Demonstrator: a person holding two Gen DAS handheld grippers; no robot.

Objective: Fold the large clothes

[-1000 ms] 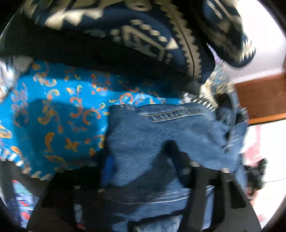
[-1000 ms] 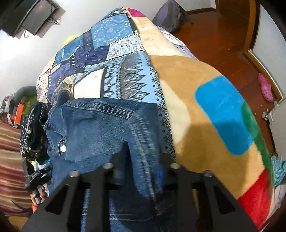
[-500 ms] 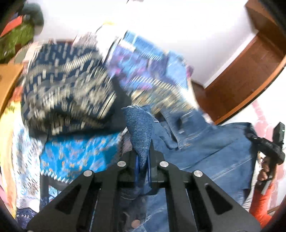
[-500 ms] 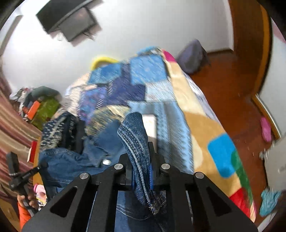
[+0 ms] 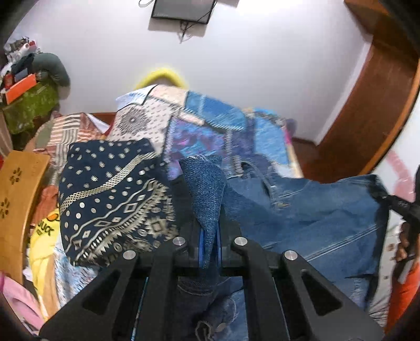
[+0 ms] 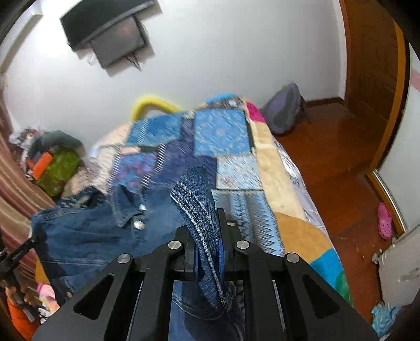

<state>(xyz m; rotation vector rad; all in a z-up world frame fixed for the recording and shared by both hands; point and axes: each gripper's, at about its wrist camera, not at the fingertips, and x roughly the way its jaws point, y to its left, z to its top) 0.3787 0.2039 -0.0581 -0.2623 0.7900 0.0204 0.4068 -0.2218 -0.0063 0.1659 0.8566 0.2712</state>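
Patchwork bed (image 6: 236, 170) lies ahead; your left claw (image 5: 208, 246) and right claw (image 6: 208, 251) each pinch the jacket (image 5: 315, 209), probably stretched crosswise between them.

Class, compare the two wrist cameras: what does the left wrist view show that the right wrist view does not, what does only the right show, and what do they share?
Only the left wrist view shows the navy patterned cloth beside the jacket, the yellow garment and the wooden panel.

Only the right wrist view shows the grey backpack on the wooden floor and the pink shoe.

Both show the denim jacket stretched between the left gripper and right gripper, each shut on denim, the patchwork blanket and the wall screen.
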